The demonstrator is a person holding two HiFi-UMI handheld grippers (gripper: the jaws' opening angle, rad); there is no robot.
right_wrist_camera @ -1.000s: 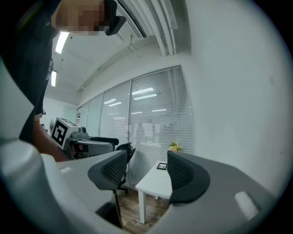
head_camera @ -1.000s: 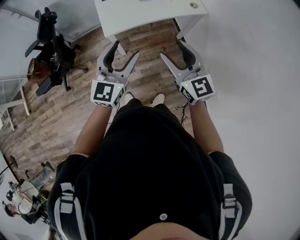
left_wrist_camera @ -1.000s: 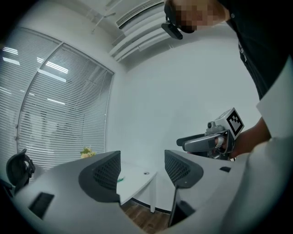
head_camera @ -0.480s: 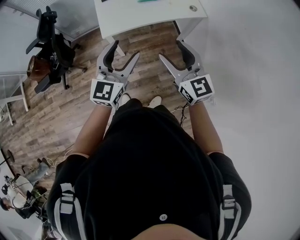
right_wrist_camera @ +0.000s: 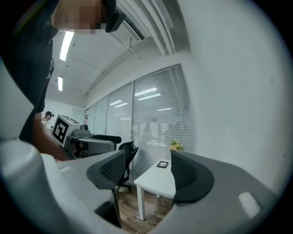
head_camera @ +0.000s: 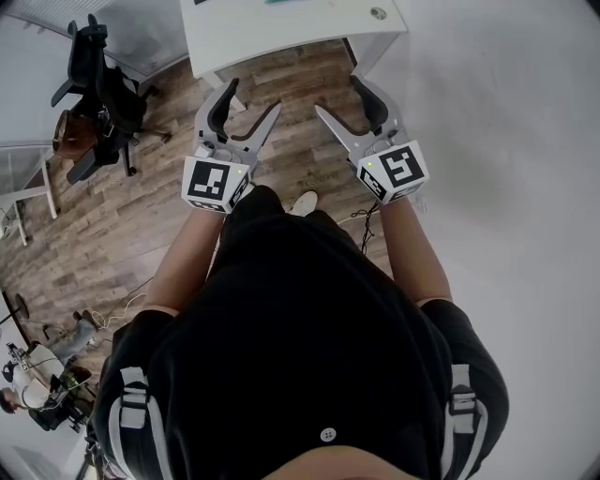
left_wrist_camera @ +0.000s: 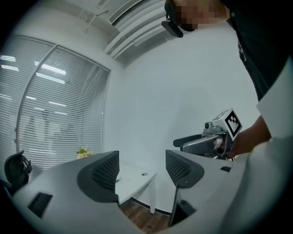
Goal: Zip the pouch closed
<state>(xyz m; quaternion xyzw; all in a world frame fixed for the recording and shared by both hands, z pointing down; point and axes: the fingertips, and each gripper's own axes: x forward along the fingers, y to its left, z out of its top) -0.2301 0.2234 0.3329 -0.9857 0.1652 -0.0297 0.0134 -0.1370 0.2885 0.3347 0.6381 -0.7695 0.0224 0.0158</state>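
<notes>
I hold my left gripper (head_camera: 253,98) and my right gripper (head_camera: 337,96) out level in front of my black shirt (head_camera: 300,347). They are side by side and apart, over the brown wood-plank floor (head_camera: 300,159). Both point at the rectangular white table (head_camera: 281,33) and stop short of its near edge.

The two ribbed dark fingers (left_wrist_camera: 105,176) of my left gripper are spread wide, with only air, table and floor between them. The fingers (right_wrist_camera: 190,176) of my right gripper are spread just as wide and have just been opening. Nothing sits between them either.

A small teal thing (left_wrist_camera: 118,181) lies on the table top, back from the near edge. In the left gripper view it peeks out right beside my left finger, which hides most of it. It is too small for me to tell whether it is the pouch. A round hole (head_camera: 378,13) sits near the table's near right corner. In the right gripper view a flat dark rectangle (right_wrist_camera: 162,164) lies on the table top towards its far end.

A black office chair (head_camera: 98,84) stands on the floor off to the left of the table. A small bunch of yellow flowers (right_wrist_camera: 174,146) shows against the white window blinds (right_wrist_camera: 155,114).
</notes>
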